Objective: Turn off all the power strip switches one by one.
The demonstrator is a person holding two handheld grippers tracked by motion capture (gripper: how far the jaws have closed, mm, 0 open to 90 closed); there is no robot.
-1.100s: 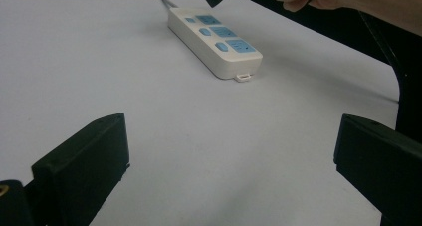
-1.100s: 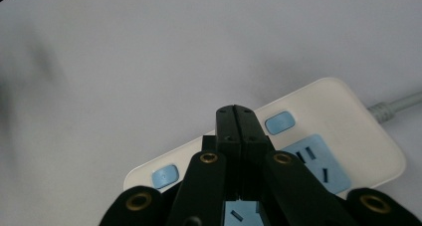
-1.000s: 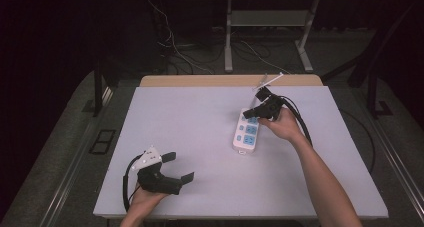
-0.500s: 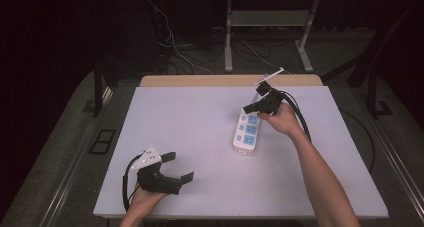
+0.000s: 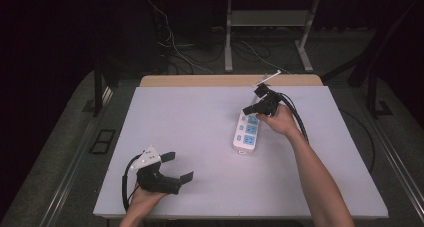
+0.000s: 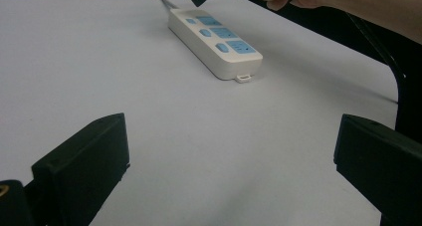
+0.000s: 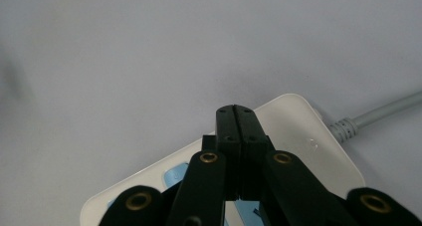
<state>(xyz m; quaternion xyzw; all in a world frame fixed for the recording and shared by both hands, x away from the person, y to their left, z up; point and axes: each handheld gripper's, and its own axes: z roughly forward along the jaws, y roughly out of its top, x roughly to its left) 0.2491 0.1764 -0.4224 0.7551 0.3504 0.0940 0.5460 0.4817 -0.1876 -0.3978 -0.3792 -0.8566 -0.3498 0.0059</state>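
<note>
A white power strip [image 5: 246,132] with blue sockets lies flat on the right half of the pale counter [image 5: 200,137], its long axis running toward the far edge and tilted slightly. Its grey cord [image 7: 378,114] leaves the far end (the right gripper view shows the ribbed strain relief where it joins the casing). The right tongs [image 5: 251,110] hover over that far end, jaws pressed together with nothing between them. Open counter surrounds the strip on the left and near sides; the right edge lies well apart from it. The left tongs [image 5: 179,167] rest near the front left edge, jaws spread wide and empty. The left gripper view shows a small hanging tab [image 6: 243,78] on the strip's near end.
</note>
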